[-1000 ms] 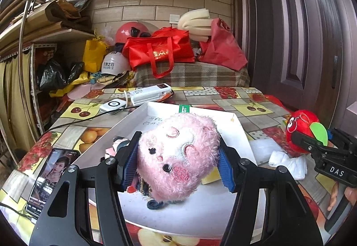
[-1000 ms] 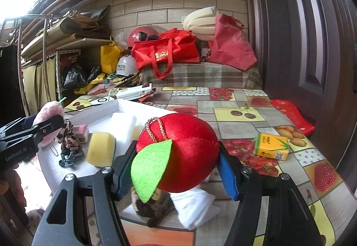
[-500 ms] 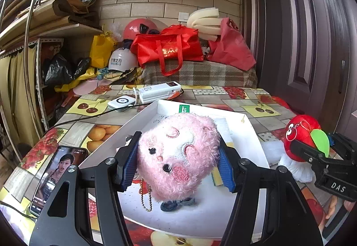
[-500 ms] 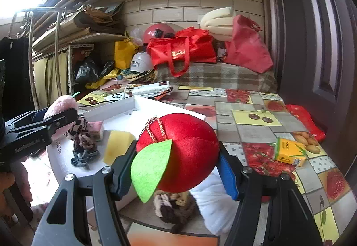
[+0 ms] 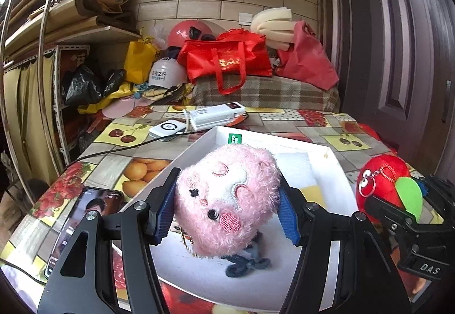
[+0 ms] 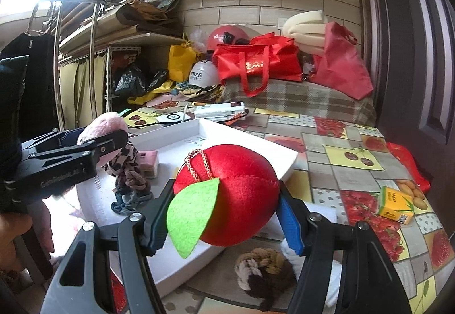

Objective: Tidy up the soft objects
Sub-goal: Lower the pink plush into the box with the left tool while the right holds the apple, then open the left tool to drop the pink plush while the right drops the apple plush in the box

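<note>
Pink plush toy [image 5: 227,200], clamped between the blue pads of the left tool [image 5: 227,213], hangs above the near part of the white tray [image 5: 335,171]; its embroidered face is turned toward the camera and its long axis runs roughly crosswise, from pad to pad. Red plush apple [image 6: 236,194], pinched between the pads of the right tool [image 6: 224,217], is held over the tray's right near rim, green leaf [image 6: 190,217] toward the camera, gold loop uppermost. Both tools stand about half spread, each closed on its toy. Below the apple, a braided brown cord toy [image 6: 261,271] lies on the fruit-patterned surface [image 6: 355,149]. Within the tray: a knotted patterned rope toy [image 6: 128,174] under the pink toy, and a yellow sponge [image 5: 312,191] farther back. Beyond the tray, a white power bank [image 5: 219,116]; right, a yellow carton [image 6: 395,204].
</note>
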`<state>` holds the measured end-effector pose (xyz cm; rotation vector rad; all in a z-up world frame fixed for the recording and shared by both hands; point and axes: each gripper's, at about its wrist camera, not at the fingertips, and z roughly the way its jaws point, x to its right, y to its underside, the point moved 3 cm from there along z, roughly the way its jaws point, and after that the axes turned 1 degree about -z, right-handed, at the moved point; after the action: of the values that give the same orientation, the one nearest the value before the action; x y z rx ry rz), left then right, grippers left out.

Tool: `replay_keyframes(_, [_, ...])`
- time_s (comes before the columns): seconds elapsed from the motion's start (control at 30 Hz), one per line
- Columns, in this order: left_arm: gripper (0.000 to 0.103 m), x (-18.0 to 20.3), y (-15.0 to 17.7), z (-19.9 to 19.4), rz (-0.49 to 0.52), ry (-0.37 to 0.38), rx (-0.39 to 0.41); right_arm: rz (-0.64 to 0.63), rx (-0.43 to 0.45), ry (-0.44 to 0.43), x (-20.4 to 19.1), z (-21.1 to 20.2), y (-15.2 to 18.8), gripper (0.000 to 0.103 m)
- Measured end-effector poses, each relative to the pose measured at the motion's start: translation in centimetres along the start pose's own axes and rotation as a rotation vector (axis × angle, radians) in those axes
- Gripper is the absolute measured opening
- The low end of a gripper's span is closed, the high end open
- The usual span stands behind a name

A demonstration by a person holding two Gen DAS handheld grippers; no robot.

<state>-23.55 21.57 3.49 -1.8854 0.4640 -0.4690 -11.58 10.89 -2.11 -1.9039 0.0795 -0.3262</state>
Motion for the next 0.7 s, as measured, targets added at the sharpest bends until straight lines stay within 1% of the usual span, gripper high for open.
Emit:
replay_keyframes(0.07, [0.063, -0.6, -0.1, 0.4, -0.015, -0.008, -0.013, -0.002, -0.005, -0.009, -0.3, 0.3, -0.1, 0.066])
replay_keyframes(0.2, [0.063, -2.1, 0.0, 1.5, -0.079, -0.007, -0.058, -0.013, -0.017, -0.024, -0.8, 0.8, -0.2, 0.066])
replay_keyframes(0.27, [0.063, -2.9, -0.1, 1.8, -0.102, -0.019, -0.059, -0.027, -0.029, -0.036, -1.3, 1.1, -0.2, 0.066])
replay_keyframes(0.43, [0.063, -3.8, -0.4, 2.7, -0.113, -0.055, -0.063, -0.049, -0.041, -0.051, -2.1, 1.7, -0.3, 0.066])
replay_keyframes(0.53, [0.063, -3.6, -0.6, 3.0, -0.09, -0.07, -0.059, -0.063, -0.048, -0.061, -2.9, 2.1, -0.5, 0.066])
replay_keyframes(0.7, [0.063, -1.7, -0.8, 3.8, 0.013, -0.078, -0.062, -0.088, -0.062, -0.079, -4.2, 3.1, -0.7, 0.066])
